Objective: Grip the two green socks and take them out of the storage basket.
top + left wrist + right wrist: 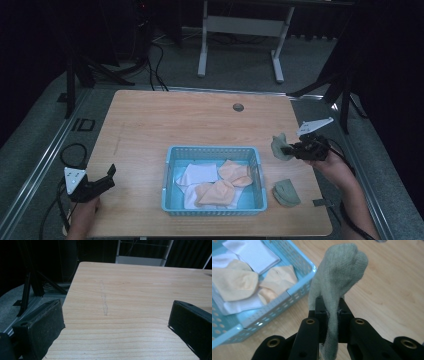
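Right gripper clamped on a grey-green sock, lifted near the table's right edge beside the blue basket — likely headed in with the white and peach socks. Matching sock lies near the front right corner. Left gripper wide open, empty — parked at front left corner.

Wooden table, white desk frame

A: How are the tools built?
B: Each tool, left and right, is made in black, topped by a grey three-cornered plate; brass-ringed screw holes are seen.
A: And cables?
B: Black ones are trailed.
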